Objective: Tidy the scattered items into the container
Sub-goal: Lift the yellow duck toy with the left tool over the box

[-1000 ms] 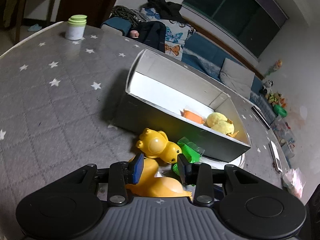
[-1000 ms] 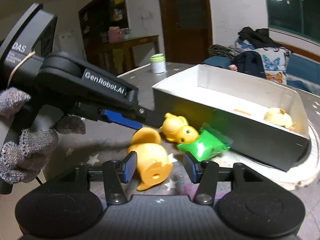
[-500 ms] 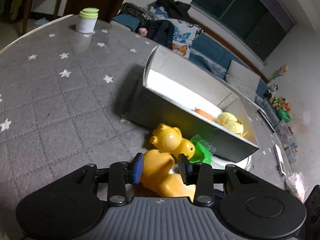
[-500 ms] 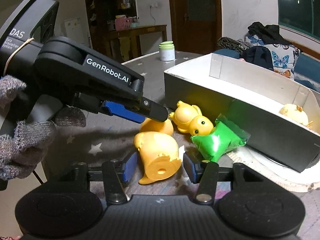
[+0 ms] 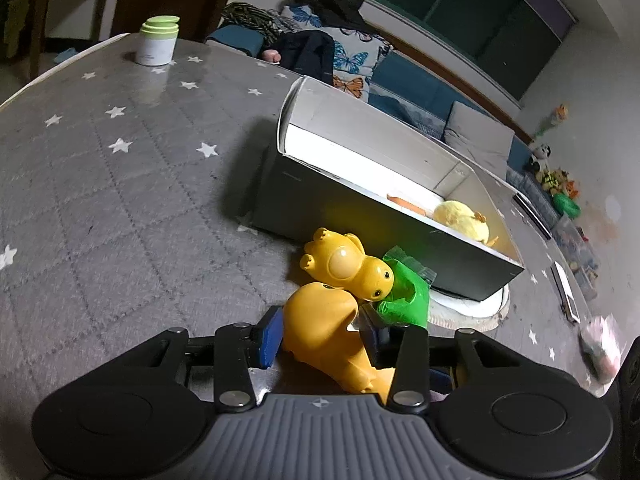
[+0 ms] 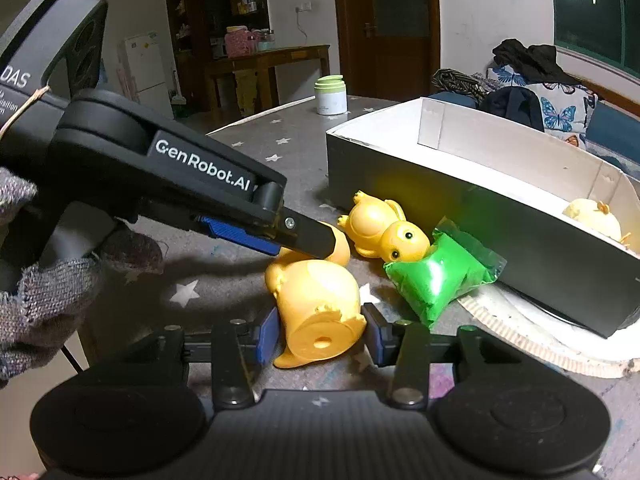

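The box's near wall hides most of the orange item and the lower half of the yellow plush inside. Beyond the box, floor toys are too small to identify.

Glossy plastic duck, crinkly green packet, matt cardboard box

Star-print table bears box, toys, jar.
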Motion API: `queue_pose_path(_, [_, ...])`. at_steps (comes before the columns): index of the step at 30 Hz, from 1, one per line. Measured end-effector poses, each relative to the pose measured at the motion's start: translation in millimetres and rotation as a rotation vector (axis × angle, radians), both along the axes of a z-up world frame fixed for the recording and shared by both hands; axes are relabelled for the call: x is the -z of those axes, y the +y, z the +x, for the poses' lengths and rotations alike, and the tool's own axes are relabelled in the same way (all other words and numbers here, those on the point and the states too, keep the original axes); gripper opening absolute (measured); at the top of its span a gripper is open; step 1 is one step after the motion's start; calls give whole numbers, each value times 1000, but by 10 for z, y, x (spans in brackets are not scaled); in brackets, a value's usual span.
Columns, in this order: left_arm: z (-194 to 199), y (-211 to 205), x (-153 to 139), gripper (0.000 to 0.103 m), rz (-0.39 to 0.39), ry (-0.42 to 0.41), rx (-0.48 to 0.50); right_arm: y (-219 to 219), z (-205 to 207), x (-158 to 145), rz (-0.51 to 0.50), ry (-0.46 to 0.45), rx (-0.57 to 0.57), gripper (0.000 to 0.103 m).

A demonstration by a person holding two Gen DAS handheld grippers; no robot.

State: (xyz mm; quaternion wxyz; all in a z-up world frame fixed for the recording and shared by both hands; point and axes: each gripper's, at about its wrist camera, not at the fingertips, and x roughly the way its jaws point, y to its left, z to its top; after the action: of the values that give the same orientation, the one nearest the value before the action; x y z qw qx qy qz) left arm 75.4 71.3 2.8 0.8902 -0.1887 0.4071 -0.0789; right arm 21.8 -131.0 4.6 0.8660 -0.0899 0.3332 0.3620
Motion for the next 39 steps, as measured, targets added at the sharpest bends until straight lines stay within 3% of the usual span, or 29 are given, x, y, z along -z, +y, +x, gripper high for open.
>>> queue_pose_path(4, [72,13,31,47,-16,31,-7,24,11,22,-4,-5,-2,43])
queue_pose_path(9, [124,92,118,50,-97,73,-35,27,4,32,-6,-16,1,43])
queue_pose_path(13, [90,67,103,49,-91,70,-48,12,-5,26,3,-14,3,43])
queue_pose_path(20, [2,-11,-136,49,-66,23,-51,-53,-79,-107,29,-40,5,43])
queue_pose_path(25, [42,-91,-461,49,-48,-61,-40,-119,-72,-367,70,-113,30,43])
queue_pose_path(31, [352,-192,-735,49,-42,-128,-17,-179,140,-626,103,-179,86,43])
queue_pose_path(39, [925,-320,-823,49,-17,-133,3,-225,647,-738,132,-170,158,43])
